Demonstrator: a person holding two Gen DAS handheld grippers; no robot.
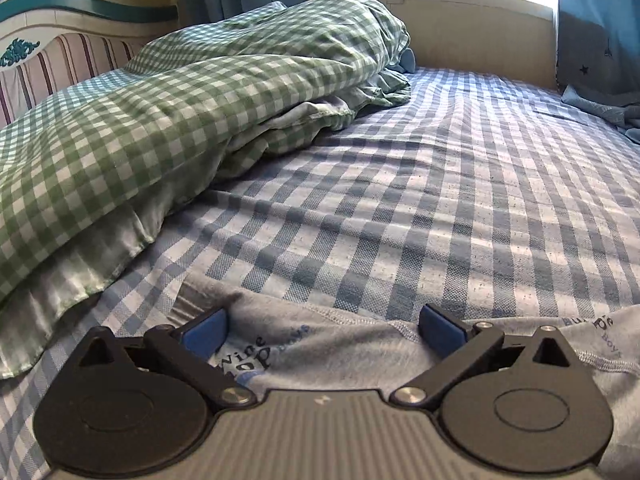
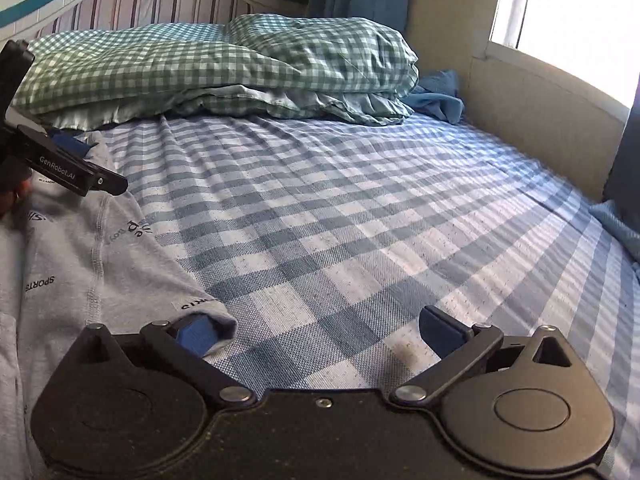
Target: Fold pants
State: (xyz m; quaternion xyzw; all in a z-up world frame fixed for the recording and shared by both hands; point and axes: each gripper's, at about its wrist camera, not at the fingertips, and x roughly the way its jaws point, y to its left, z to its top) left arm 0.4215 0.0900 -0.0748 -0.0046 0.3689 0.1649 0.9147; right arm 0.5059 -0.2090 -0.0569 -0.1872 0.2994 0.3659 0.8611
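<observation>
On the bed (image 2: 360, 208), at the near edge of the blue checked sheet, lie the grey pants (image 2: 88, 248), well apart from the green checked quilt (image 2: 224, 68) heaped at the headboard end.

Handling: the pants appear to be a light, soft knit. Expect them to drape, wrinkle and sag rather than hold a shape; they are neither fragile nor slippery, though the sheet beneath may drag with them. Take hold at a stitched seam or hem, where the cloth is doubled and less likely to pull out of a pinch.

Gripper state: the left hand-held gripper (image 1: 324, 332) rests over the pants (image 1: 360, 344) with its fingers apart, cloth lying between them but not clamped. The right hand-held gripper (image 2: 324, 332) also has its fingers apart; its left finger sits at a corner of the pants, its right finger over bare sheet.

Limits of view: both cameras cut the pants off at the lower frame edge, so waistband, leg ends and present fold state cannot be determined. Printed lettering is only partly legible. Whether the right gripper's left finger lies under or against the corner cannot be told.
</observation>
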